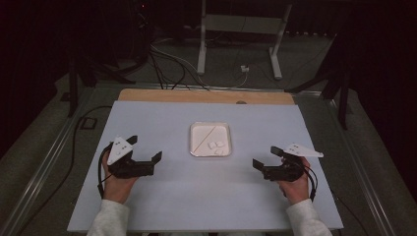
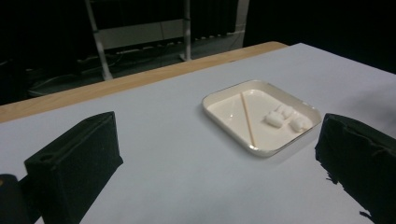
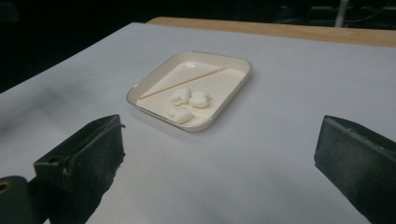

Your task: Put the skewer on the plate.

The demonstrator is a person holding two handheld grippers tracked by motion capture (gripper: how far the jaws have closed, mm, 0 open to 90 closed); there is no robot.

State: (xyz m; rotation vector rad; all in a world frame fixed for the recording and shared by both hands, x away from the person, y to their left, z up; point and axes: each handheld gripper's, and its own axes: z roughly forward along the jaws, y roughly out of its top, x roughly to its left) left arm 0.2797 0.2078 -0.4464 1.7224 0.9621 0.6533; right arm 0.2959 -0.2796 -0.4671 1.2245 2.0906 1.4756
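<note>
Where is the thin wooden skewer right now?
The thin wooden skewer lies diagonally inside the white square tray at the table's middle, left of three white marshmallow pieces, between both open grippers.

A: One tray on the table; square, white, just the single one; agreed?

B: Agreed; and inside it I count three marshmallows; small white lumps, bunched in one corner; the right gripper view shows all three apart enough to count.

A: Three it is; plus one wooden skewer, lying slantwise across the tray floor.

B: One skewer, yes; two grippers as well, the left gripper and the right gripper; one in each hand, two black jaws apiece.

A: So one, three, one, two.
</note>
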